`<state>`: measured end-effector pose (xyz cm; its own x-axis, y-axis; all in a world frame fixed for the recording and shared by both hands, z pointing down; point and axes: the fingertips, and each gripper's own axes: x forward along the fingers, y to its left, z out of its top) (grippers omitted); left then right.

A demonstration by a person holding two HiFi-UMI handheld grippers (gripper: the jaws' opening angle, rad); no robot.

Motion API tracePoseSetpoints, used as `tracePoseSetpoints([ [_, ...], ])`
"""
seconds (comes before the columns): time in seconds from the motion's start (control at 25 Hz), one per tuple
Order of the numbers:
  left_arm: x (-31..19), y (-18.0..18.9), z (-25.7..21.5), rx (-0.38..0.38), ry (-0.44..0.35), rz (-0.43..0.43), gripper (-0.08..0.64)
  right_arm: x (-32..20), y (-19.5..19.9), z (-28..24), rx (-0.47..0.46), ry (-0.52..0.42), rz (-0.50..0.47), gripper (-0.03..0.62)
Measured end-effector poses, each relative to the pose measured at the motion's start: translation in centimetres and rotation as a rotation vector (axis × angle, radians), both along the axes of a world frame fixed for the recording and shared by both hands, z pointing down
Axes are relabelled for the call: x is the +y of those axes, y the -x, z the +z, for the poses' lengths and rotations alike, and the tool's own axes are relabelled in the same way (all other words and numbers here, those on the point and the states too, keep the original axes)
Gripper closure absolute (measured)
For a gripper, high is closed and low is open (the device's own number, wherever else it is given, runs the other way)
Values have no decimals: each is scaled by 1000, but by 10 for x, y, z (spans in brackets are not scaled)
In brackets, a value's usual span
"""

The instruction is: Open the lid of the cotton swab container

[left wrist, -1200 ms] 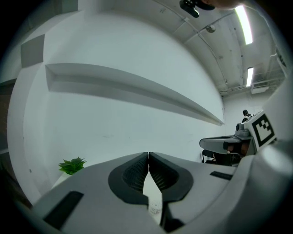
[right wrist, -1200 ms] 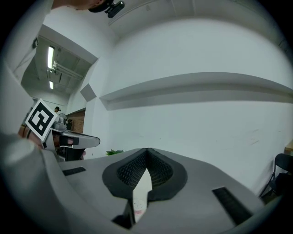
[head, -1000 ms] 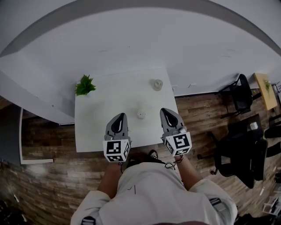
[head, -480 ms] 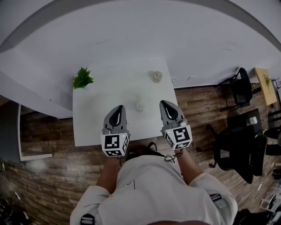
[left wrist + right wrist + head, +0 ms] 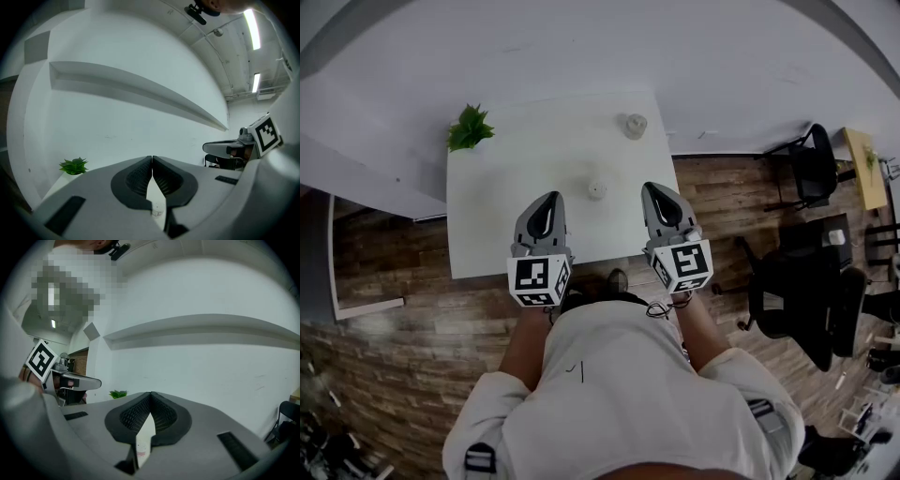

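- Left gripper (image 5: 550, 197): jaws closed tip to tip with nothing between them; hovers over the near edge of the table (image 5: 492, 239).
- Right gripper (image 5: 658, 189): also closed and empty; hovers over the table's near right part, level with the left one.
- Container (image 5: 597, 190): small, white and round; stands on the table between the two grippers, just ahead of their tips, touching neither. Lid too small to judge.
- Faint mark on a small white thing (image 5: 158, 213) seen through the gap under the closed jaws; too small to read.
- Marker cubes (image 5: 539, 279): bear black-and-white square patterns only.
- Jar (image 5: 635, 125): pale and round, near the far right corner, well apart from the container.
- Plant (image 5: 470, 128): green, at the far left corner.
- Black chairs (image 5: 814, 173) on the wood floor (image 5: 403, 281), right of the table.
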<state>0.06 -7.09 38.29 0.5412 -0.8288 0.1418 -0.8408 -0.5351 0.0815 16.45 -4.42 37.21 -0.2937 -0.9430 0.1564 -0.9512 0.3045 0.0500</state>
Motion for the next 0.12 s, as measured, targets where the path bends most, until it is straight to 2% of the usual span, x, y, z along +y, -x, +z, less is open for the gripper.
tracePoseSetpoints([
  [0.12, -5, 5, 0, 2, -14, 1, 538, -4, 4, 2, 6, -5, -1, 595],
])
